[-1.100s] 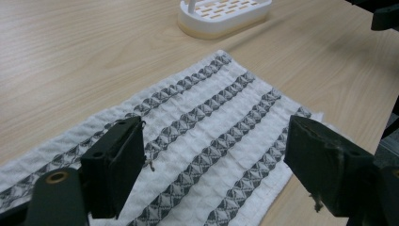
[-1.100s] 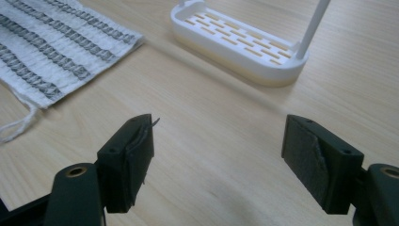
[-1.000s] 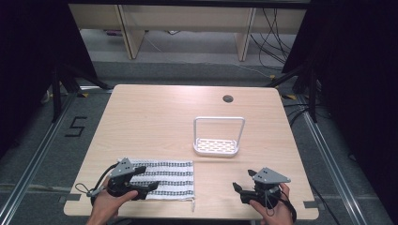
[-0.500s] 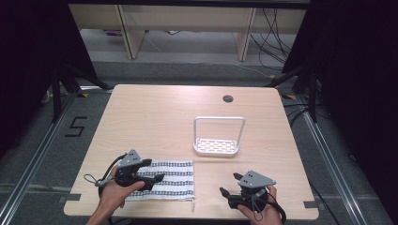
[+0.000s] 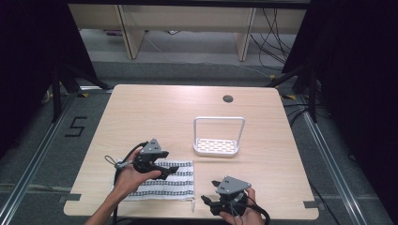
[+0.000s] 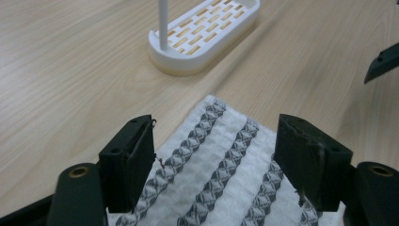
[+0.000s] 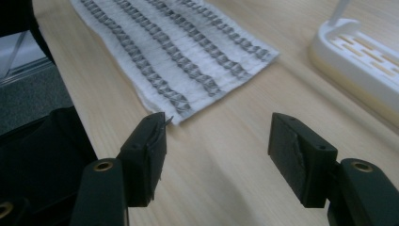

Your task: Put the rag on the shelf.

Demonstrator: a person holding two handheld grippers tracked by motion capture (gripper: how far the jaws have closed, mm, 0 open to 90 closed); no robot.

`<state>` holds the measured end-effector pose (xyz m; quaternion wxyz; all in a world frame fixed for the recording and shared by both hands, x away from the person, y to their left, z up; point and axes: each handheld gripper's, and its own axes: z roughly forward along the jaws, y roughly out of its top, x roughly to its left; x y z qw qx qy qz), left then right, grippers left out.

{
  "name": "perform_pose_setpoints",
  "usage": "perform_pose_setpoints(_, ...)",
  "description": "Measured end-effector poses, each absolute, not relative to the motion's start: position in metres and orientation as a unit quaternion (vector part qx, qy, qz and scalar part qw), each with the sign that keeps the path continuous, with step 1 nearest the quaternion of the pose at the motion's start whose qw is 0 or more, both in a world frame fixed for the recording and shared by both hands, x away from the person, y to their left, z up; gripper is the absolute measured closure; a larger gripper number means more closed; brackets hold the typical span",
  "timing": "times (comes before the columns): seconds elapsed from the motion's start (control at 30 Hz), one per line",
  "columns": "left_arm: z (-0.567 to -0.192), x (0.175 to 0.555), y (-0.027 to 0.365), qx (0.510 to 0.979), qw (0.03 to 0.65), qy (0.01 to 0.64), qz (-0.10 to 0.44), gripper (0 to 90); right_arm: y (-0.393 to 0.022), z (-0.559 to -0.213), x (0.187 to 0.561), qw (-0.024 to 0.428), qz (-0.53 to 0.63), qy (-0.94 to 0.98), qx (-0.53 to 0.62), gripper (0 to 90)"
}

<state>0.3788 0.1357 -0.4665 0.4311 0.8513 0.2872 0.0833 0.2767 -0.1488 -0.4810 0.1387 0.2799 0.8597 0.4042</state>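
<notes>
A white towel with dark patterned stripes (image 5: 176,183) lies flat near the table's front edge, left of centre. My left gripper (image 5: 168,171) hovers over the towel's left part, pointing right. Its jaws have just been closing but are still open, and the towel (image 6: 221,160) lies below the gap with no pad pressing on it. My right gripper (image 5: 207,200) is just right of the towel's near right corner, pointing left. Its jaws have also just been closing and stand open over bare wood, with the towel corner (image 7: 176,115) by the left jaw.
A white slotted rack with a tall hoop handle (image 5: 218,140) stands mid-table, beyond the towel; it also appears as the rack (image 6: 207,33) and the rack (image 7: 362,52). A round cable hole (image 5: 228,98) sits near the far edge. The table's front edge runs close under both hands.
The left gripper has moved right, onto the towel. The right gripper has moved left toward the towel's near right corner. Both pairs of jaws look a little narrower.
</notes>
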Motion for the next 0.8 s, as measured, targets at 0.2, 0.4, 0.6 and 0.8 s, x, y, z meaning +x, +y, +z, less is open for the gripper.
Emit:
perform_pose_setpoints(0.2, -0.468, 0.390, 0.115, 0.869, 0.414, 0.262, 0.064, 29.6, -0.128, -0.488, 0.277, 0.128, 0.396, 0.870, 0.263, 42.5)
perform_pose_setpoints(0.4, -0.474, 0.400, 0.103, 0.878, 0.404, 0.252, 0.045, 32.1, -0.115, -0.494, 0.281, 0.121, 0.384, 0.879, 0.255, 45.0)
perform_pose_setpoints(0.6, -0.479, 0.410, 0.100, 0.883, 0.398, 0.248, 0.033, 30.9, -0.106, -0.498, 0.284, 0.113, 0.377, 0.879, 0.268, 45.6)
perform_pose_setpoints(0.8, -0.483, 0.420, 0.093, 0.894, 0.380, 0.235, 0.016, 30.3, -0.098, -0.502, 0.285, 0.117, 0.369, 0.884, 0.261, 45.7)
